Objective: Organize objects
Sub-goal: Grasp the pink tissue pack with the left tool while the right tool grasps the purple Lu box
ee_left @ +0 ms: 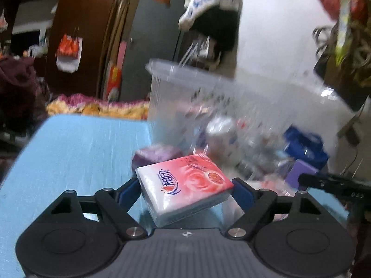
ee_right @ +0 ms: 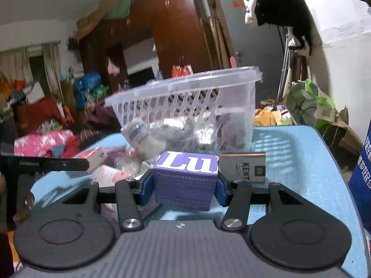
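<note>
Left gripper (ee_left: 185, 185) pinches a pink-and-white tissue pack (ee_left: 184, 186) between its blue pads, low in the frame's middle, tilted above the light-blue table (ee_left: 76, 153). Right gripper (ee_right: 185, 185) clamps a purple box (ee_right: 186, 180) at lower centre. Beyond both stands a clear slotted basket (ee_right: 185, 92), holding wrapped items, mid-frame. Just right of the box lies a KENT pack (ee_right: 245, 168).
</note>
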